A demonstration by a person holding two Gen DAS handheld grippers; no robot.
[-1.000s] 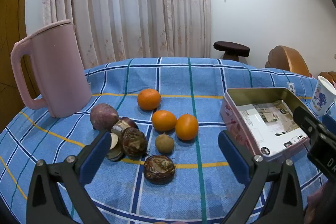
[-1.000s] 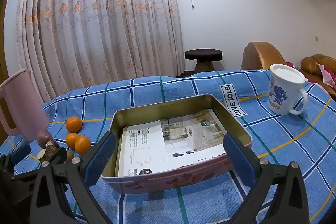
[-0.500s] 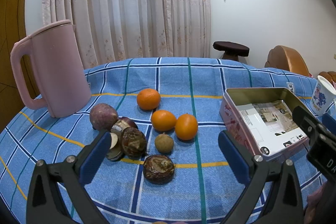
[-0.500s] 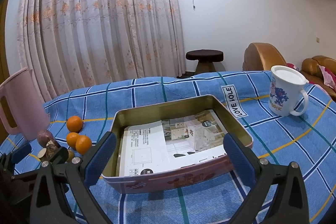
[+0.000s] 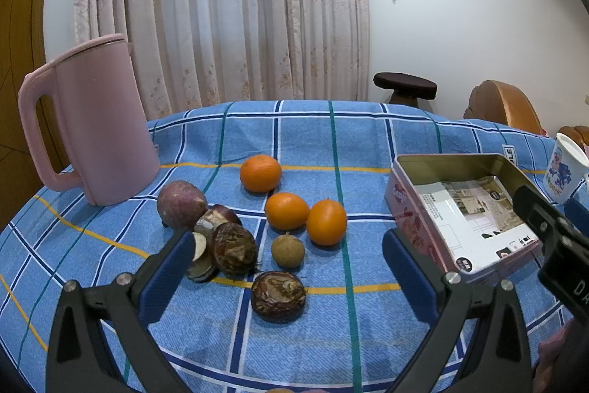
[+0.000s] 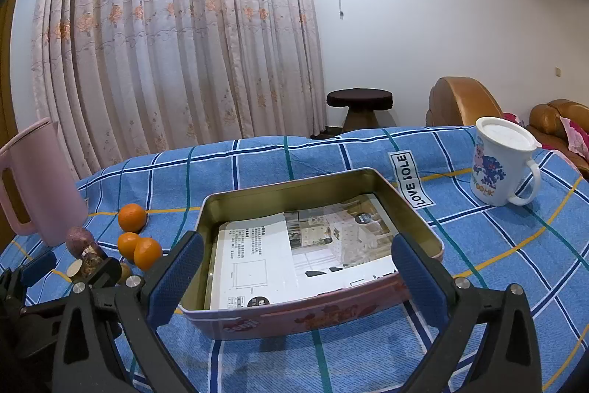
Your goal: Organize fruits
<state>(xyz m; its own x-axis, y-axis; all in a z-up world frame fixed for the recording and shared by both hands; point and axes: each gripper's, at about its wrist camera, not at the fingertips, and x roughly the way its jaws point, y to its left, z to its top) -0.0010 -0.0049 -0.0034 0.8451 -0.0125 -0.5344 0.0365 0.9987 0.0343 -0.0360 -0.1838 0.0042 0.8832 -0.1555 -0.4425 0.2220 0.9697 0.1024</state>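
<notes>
Fruits lie loose on the blue checked tablecloth: three oranges [image 5: 286,210], a small brown round fruit [image 5: 287,250], a purple fruit [image 5: 181,204] and several dark wrinkled ones, the nearest [image 5: 278,296] in front. An open pink tin [image 5: 405,209] lined with printed paper stands to their right, also in the right wrist view [image 6: 294,315]. My left gripper [image 5: 287,277] is open and empty, just short of the fruits. My right gripper [image 6: 296,273] is open and empty, straddling the tin's near side. The oranges show at left in the right wrist view [image 6: 147,253].
A tall pink jug [image 5: 92,124] stands at the left behind the fruits. A white printed mug [image 6: 502,162] with a lid stands right of the tin. A stool [image 6: 359,107] and brown armchairs [image 6: 460,102] are beyond the table. The right gripper's body [image 5: 552,245] crosses the left view.
Almost nothing has changed. Both grippers have stayed open and nearly still, with only a slight drift of view.
</notes>
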